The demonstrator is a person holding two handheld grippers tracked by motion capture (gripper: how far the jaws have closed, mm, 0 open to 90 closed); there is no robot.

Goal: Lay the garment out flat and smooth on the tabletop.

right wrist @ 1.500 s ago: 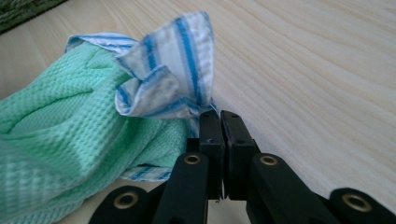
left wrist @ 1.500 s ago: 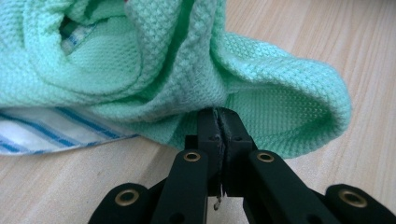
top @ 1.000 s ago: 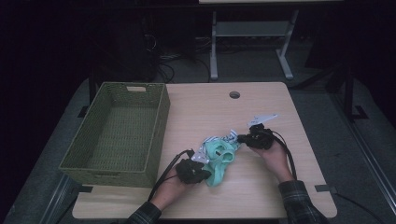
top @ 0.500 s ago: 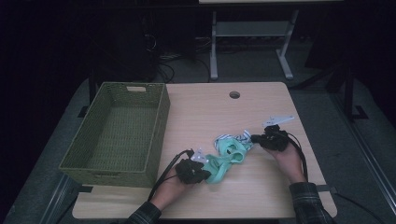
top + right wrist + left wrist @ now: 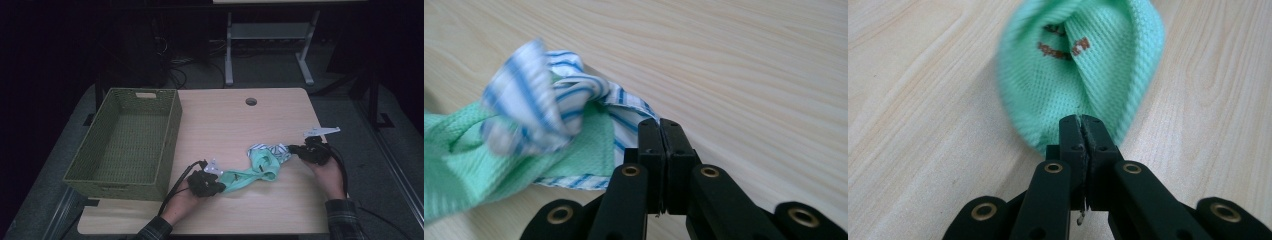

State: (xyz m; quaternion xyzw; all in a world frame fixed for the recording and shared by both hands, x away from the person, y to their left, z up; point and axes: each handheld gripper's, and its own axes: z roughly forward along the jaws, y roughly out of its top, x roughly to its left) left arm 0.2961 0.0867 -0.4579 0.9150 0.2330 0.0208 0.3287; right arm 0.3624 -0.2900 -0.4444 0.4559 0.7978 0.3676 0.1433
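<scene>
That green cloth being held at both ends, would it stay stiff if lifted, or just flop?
Probably floppy: the green cloth sags and twists between the left hand-held gripper and the right hand-held gripper. Likely light, since thin mesh bunches easily. Its knit looks grippy, not slippery.

So the garment (image 5: 260, 167) is lying stretched across the table (image 5: 240, 125) between the two tongs, with the left gripper (image 5: 220, 184) sitting at its near-left end and the right gripper (image 5: 296, 151) at its far-right end. The basket (image 5: 127, 142) is standing just left of the left gripper, reaching farther back. The round hole (image 5: 251, 101) is sitting well behind both, nearer the right gripper's side.
</scene>
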